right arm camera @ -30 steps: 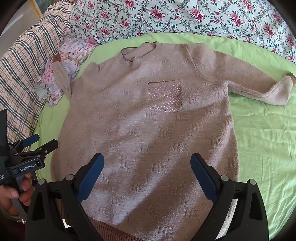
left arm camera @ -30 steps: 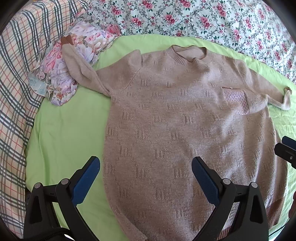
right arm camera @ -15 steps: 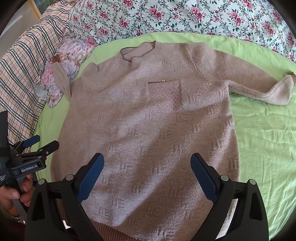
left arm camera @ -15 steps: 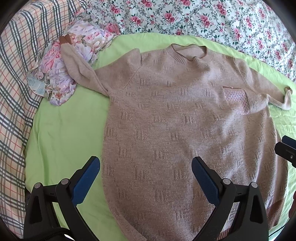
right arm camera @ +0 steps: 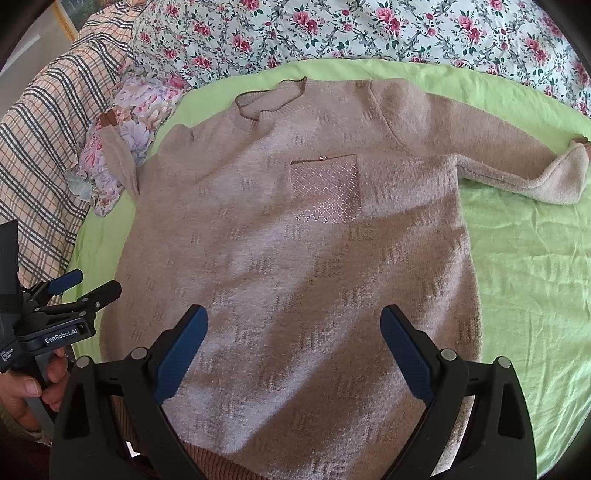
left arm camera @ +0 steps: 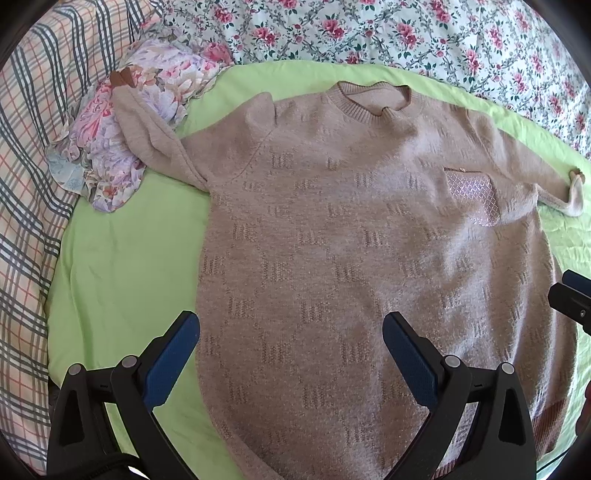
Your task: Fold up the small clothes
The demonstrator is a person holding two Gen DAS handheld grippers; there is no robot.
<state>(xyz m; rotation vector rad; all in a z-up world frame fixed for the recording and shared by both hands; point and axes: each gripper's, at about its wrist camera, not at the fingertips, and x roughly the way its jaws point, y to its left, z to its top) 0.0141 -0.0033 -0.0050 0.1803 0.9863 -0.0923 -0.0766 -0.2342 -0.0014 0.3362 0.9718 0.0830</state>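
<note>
Looking along both tools, we see a beige sweater [left arm camera: 351,251] spread flat, front up, on a green sheet [left arm camera: 122,266] over the bed. We take the sweater as our landmark. Its ribbed collar [left arm camera: 373,99] lies at the far end, its hem nearest us. A sparkly pocket [right arm camera: 325,192] sits on the chest, just below the collar. One sleeve [right arm camera: 517,162] stretches out from the shoulder across the sheet, its cuff end bent back. The other sleeve [left arm camera: 147,129] reaches away from the opposite shoulder and rests on a floral cloth [left arm camera: 110,162] bunched beside the sweater. Beyond the collar lies a rose-print cover [left arm camera: 406,33], and past the floral cloth a plaid blanket [left arm camera: 26,206].

Our left hand-held gripper [left arm camera: 291,339] hovers above the lower part of the sweater, near its side edge, with the jaws spread wide and nothing between them. One blue pad [left arm camera: 170,362] hangs over the sheet just beside the sweater, the other over the knit. Our right hand-held gripper [right arm camera: 293,343] hovers over the lower middle of the sweater, likewise wide apart and empty, both pads [right arm camera: 406,354] above the knit. In the right wrist view, the left tool shows beside the sweater's hem corner, held by our left hand [right arm camera: 26,391].
</note>
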